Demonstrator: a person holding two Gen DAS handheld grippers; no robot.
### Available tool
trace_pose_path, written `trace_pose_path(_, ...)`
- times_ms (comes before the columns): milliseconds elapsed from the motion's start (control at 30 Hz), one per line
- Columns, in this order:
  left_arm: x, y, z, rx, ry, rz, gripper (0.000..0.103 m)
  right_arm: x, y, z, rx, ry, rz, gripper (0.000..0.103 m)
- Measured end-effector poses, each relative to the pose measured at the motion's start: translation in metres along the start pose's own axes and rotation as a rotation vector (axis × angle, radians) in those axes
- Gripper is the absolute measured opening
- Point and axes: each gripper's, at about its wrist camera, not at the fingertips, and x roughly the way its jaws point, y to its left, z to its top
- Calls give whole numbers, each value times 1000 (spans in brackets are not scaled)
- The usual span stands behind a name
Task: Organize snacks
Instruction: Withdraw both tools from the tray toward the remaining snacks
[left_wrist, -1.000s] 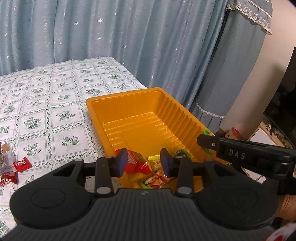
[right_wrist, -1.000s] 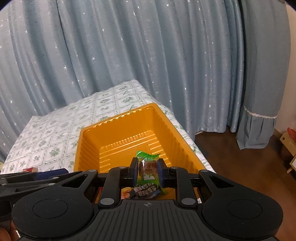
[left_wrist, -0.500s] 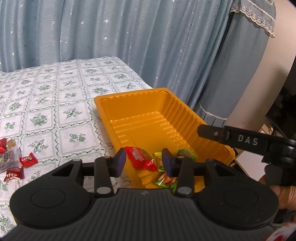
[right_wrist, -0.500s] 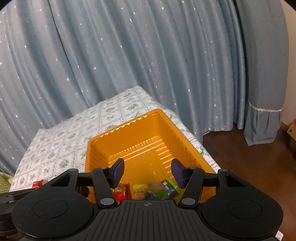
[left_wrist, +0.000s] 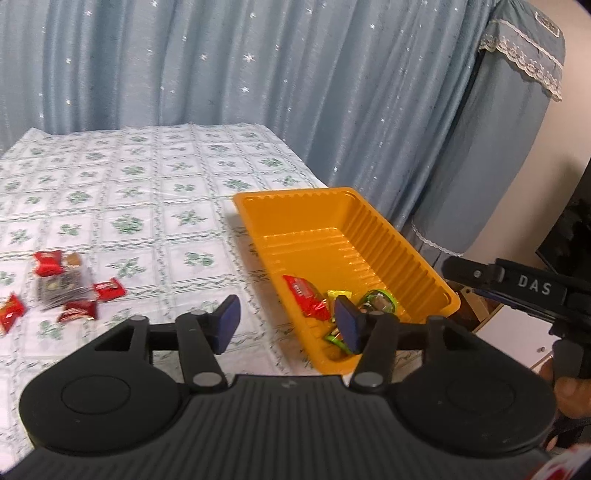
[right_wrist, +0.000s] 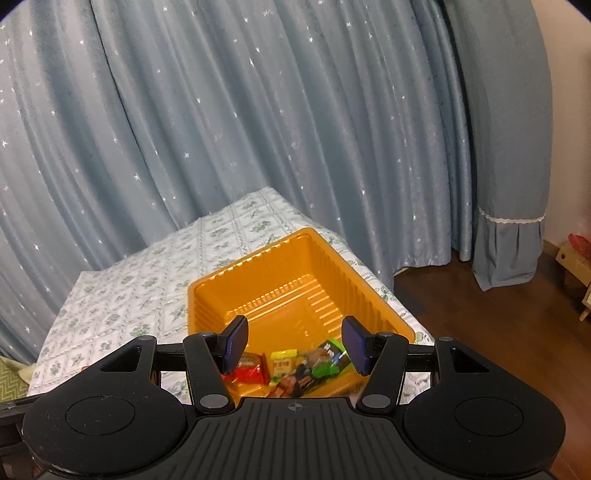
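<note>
Orange tray (left_wrist: 406, 254) sits at the table's (left_wrist: 147, 206) edge; loose snacks (left_wrist: 70, 288) lie well apart.

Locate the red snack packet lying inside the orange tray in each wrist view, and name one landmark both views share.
Left wrist: red snack packet, centre, in the tray's near end.
Right wrist: red snack packet, lower centre, beside the left fingertip.
Shared landmark: orange tray.
</note>
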Motion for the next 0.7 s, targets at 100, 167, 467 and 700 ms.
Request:
trace_pose_path(100, -18, 6, -3, -13, -7, 17, 58, -14, 9, -5, -6, -3, 7, 56)
trace_pose_path(167, -29, 11, -6, -16, -11, 31, 61, -21, 16, -9, -12, 1, 12, 56)
trace_pose_path(467, -79, 44, -22, -56, -37, 99, 70, -43, 62, -32, -90, 34, 55, 56)
trace_pose_path(700, -107, 72, -34, -85, -59, 155, 73, -47, 97, -52, -140, 71, 102, 59)
